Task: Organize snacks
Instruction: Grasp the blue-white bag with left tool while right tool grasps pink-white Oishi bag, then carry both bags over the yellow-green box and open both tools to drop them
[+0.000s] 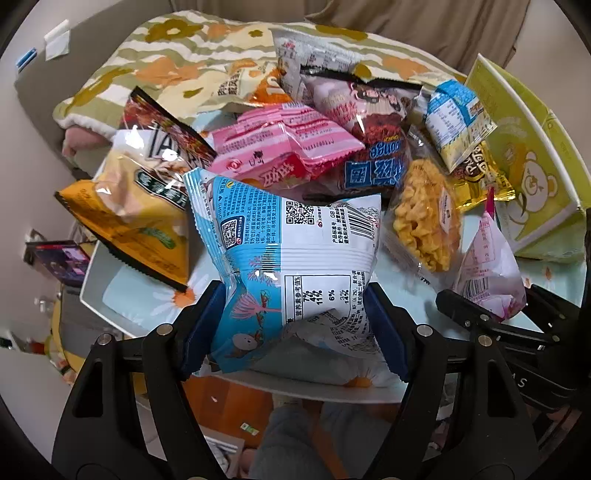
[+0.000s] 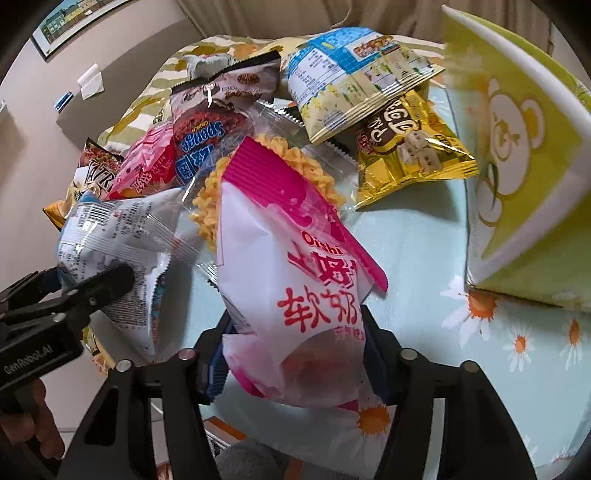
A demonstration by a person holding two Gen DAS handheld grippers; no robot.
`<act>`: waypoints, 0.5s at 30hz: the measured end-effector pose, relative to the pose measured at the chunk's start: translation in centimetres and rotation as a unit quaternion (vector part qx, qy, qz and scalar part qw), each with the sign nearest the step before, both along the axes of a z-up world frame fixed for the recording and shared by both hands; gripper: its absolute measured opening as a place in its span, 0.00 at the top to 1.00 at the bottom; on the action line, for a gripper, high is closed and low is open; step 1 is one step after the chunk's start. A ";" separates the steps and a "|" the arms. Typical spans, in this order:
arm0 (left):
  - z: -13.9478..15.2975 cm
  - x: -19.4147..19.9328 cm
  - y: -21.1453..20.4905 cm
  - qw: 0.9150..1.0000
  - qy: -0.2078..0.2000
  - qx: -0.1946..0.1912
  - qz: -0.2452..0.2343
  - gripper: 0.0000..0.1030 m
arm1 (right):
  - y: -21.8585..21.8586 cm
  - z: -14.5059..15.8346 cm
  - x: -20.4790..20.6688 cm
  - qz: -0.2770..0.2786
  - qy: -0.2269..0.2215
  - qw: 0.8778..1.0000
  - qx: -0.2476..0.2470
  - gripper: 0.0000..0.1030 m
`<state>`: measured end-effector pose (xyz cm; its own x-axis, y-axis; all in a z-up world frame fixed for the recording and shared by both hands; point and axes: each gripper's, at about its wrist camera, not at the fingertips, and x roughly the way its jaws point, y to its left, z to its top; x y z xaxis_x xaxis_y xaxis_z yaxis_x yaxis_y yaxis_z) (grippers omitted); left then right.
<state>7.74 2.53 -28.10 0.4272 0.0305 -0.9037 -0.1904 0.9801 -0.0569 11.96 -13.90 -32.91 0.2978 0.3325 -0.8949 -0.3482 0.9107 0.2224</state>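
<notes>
Left tongs [image 1: 295,325]: pinching the blue bag [image 1: 291,258].
Right tongs [image 2: 295,354]: pinching the pink bag [image 2: 295,295].
Surface: daisy-print tablecloth [image 2: 424,258] beneath both tongs.
Room: striped blanket [image 1: 166,62] beyond the snack pile [image 1: 314,129].

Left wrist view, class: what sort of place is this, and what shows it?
Probably a lived-in room at home, perhaps a bedroom: a floral blanket, curtains, and a snack pile on a daisy-print cloth.
</notes>
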 end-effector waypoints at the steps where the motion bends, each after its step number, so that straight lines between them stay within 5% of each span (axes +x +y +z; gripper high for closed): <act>1: 0.2 -0.2 -0.1 1.000 -0.002 0.000 -0.001 0.29 | 0.0 0.2 -0.2 -0.003 -0.002 1.000 0.002 0.49; 15: 7.1 -0.9 1.7 0.998 -0.063 -0.007 -0.028 0.29 | 0.1 6.7 -2.5 -0.047 -0.057 0.997 0.009 0.51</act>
<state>6.86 4.21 -21.02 0.5384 -0.0090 -0.8427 -0.1264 0.9878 -0.0913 9.43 -13.80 -26.21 0.4272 0.3149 -0.8476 -0.2859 0.9363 0.2037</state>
